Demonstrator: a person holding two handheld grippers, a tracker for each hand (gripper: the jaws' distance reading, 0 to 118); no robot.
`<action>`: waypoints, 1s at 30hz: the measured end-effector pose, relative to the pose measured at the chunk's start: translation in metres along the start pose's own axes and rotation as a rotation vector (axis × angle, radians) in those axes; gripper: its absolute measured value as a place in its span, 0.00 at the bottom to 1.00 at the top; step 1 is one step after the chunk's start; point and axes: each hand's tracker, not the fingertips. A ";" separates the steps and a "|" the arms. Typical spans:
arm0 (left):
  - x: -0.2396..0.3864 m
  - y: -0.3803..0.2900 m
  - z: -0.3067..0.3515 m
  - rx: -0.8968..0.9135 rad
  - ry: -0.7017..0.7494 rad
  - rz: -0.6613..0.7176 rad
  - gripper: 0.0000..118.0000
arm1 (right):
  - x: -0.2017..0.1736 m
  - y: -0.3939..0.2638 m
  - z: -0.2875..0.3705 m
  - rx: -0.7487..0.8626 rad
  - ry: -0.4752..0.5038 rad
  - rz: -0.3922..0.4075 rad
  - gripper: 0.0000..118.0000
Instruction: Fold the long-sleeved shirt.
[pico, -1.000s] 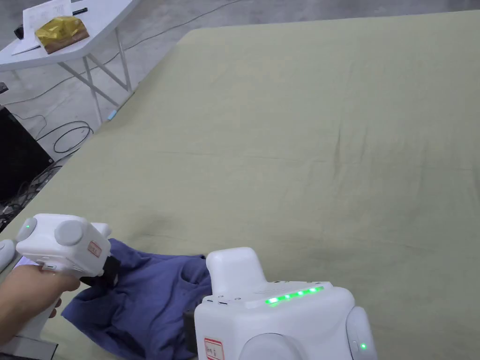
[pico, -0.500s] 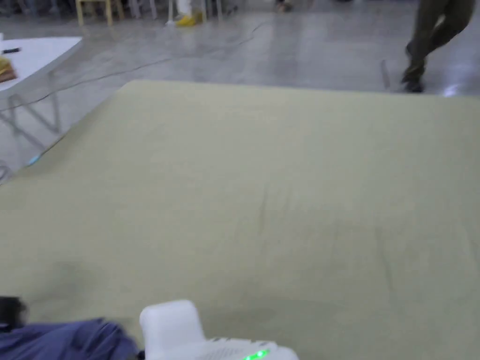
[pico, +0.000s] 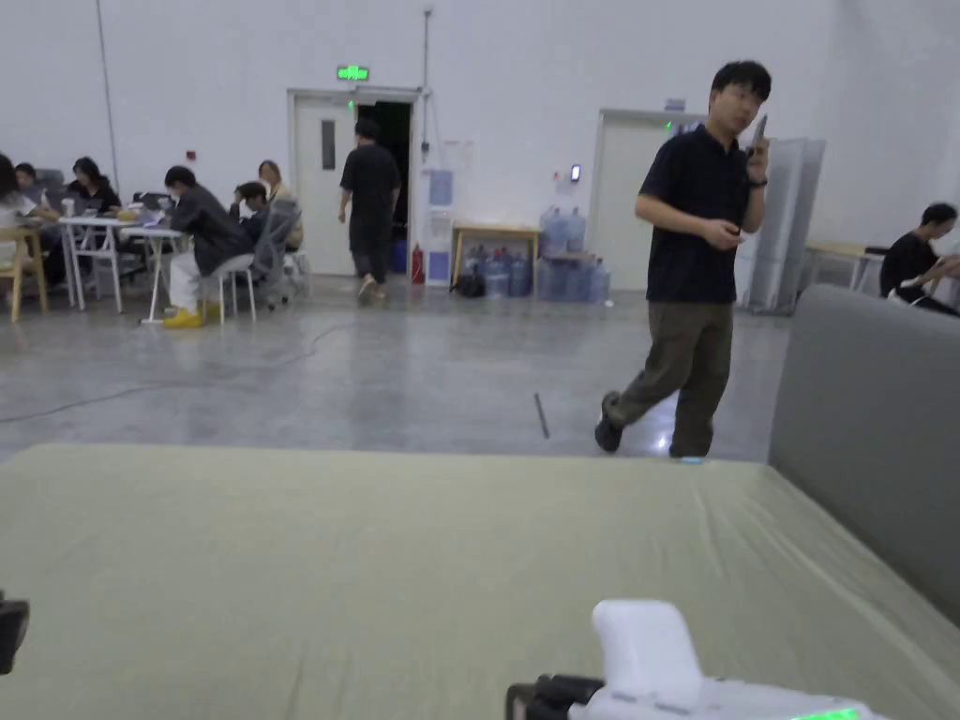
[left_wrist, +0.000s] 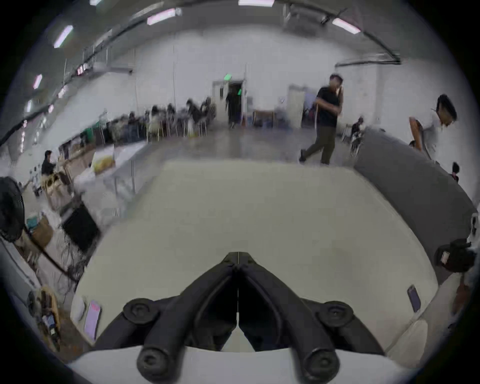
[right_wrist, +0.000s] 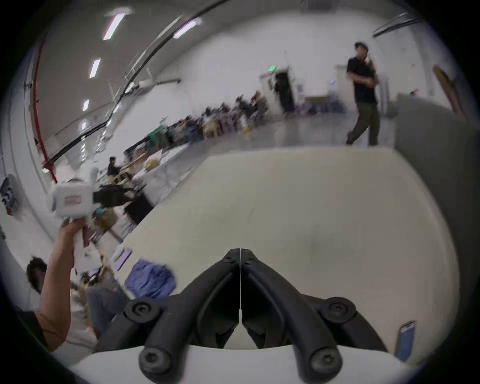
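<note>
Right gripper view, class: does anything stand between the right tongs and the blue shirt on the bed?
Nothing visible does. The right tongs are shut and empty, held above the bed. The shirt lies crumpled near the bed's edge, to the tongs' left, with bare sheet around it.

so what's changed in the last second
The head camera has tilted up to the room. The left gripper and right gripper were down at the blue shirt; now both are raised off it, fingers shut and empty. The shirt stays crumpled on the green sheet.
</note>
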 end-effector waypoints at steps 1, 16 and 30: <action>0.015 0.010 0.006 0.059 0.018 -0.004 0.00 | 0.006 0.012 0.012 0.048 -0.031 0.004 0.02; 0.168 0.065 0.082 0.375 0.042 -0.003 0.00 | 0.031 0.105 0.072 0.405 -0.254 0.149 0.02; 0.169 0.057 0.124 0.437 0.023 0.010 0.00 | 0.040 0.085 0.098 0.469 -0.311 0.139 0.03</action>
